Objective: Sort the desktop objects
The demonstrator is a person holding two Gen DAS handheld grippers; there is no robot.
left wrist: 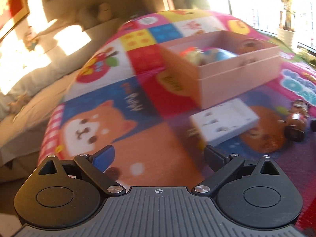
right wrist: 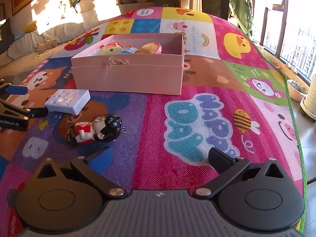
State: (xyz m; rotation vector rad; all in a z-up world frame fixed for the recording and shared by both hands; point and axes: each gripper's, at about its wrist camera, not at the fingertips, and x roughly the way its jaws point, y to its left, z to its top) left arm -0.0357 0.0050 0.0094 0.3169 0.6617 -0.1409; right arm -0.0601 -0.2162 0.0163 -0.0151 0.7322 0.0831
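Partly sorted: toys already in box (right wrist: 128, 75); socket (right wrist: 68, 101) and doll (right wrist: 96, 129) still on table (right wrist: 177, 122). Both jaws open, empty.

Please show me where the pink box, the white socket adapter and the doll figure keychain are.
pink box (right wrist: 128, 79), right wrist view, on its front wall.
white socket adapter (right wrist: 68, 100), right wrist view, on its top face.
doll figure keychain (right wrist: 109, 126), right wrist view, on its black hair.

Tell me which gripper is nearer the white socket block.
Left. The left gripper sits right beside the white socket block, jaws open. The right gripper hangs farther back, past the doll.
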